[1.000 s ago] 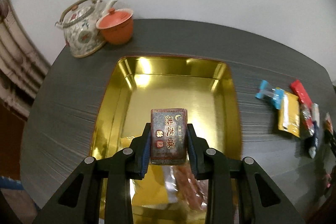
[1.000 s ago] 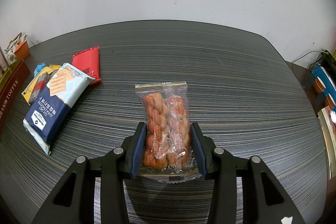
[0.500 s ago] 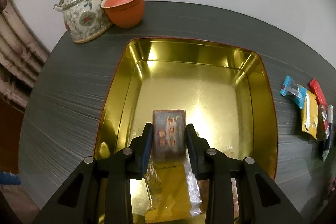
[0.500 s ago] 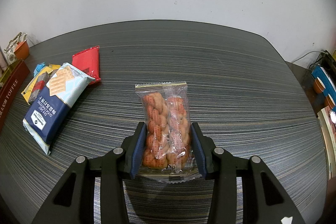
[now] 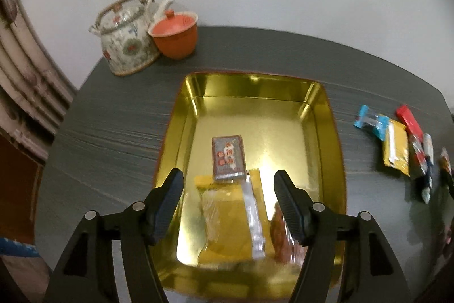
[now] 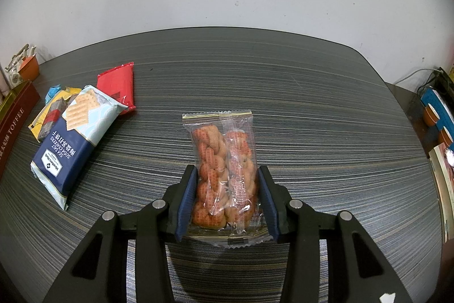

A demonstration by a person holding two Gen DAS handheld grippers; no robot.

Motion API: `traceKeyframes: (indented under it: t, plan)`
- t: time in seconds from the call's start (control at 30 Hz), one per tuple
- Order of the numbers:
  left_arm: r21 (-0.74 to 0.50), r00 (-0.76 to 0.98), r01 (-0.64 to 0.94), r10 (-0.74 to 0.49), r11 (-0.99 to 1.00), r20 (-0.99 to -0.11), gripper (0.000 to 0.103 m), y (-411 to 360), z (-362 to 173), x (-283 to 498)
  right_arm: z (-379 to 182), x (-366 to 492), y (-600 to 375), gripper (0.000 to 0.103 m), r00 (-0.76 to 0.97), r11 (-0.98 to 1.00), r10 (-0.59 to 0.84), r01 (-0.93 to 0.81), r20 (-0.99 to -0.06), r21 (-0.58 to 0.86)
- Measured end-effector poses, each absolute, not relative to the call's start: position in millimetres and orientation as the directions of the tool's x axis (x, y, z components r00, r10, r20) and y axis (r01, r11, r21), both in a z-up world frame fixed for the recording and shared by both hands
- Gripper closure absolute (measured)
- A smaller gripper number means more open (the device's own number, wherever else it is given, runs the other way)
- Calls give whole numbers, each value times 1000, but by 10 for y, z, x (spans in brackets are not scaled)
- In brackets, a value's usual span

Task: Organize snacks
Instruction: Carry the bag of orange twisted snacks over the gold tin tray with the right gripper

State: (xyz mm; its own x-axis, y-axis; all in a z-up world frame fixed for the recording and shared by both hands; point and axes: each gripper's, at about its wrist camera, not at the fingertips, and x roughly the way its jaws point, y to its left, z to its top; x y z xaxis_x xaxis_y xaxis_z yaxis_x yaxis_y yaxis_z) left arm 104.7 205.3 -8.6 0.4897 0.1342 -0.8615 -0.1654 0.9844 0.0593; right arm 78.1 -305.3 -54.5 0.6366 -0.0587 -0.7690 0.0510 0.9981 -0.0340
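Observation:
In the left wrist view a gold tray [image 5: 332,132] lies on the dark table. A small brown snack box [image 5: 227,157] rests flat inside it, partly on a yellow packet [image 5: 227,217], with an orange snack bag [image 5: 279,232] beside that. My left gripper [image 5: 228,182] hangs above the tray, its jaws opening, nothing between them. In the right wrist view my right gripper [image 6: 226,181] is shut on a clear bag of orange twisted snacks [image 6: 222,161], held above the table.
A patterned teapot [image 5: 126,39] and an orange lidded cup [image 5: 174,34] stand behind the tray. Several loose packets [image 5: 397,144] lie right of it. A blue cracker pack [image 6: 73,138], red packet [image 6: 116,84] and toffee box [image 6: 12,124] sit left of the right gripper.
The left gripper's jaws have parted and let go of the brown box, which now lies in the tray. The gripper has pulled back and up. The right gripper has not moved.

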Motion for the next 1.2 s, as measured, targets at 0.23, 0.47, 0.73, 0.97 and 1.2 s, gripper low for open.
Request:
traceKeyframes:
  t: [0.23, 0.47, 0.73, 0.97, 1.2]
  plan:
    - [101, 515, -187, 185, 977, -837, 35, 2194, 59, 581, -543, 784, -3048, 63, 637, 998, -58, 51, -769, -32]
    - [139, 516, -260, 260, 955, -816, 35, 2434, -3, 233, -520, 796, -2996, 67, 622, 995, -97, 76, -777, -64]
    - [107, 513, -385, 309, 917, -801, 26, 2810, -56, 57, -104, 663, -2731, 67, 660, 994, -94, 98, -745, -39]
    - [43, 478, -492, 311, 870, -821, 20, 3193, -81, -43, 247, 594, -1852, 67, 688, 998, 59, -67, -723, 17]
    - [-3, 462, -577, 323, 817, -826, 18, 3442, -85, -120, 303, 564, -726, 67, 646, 956, 230, -288, -728, 46]
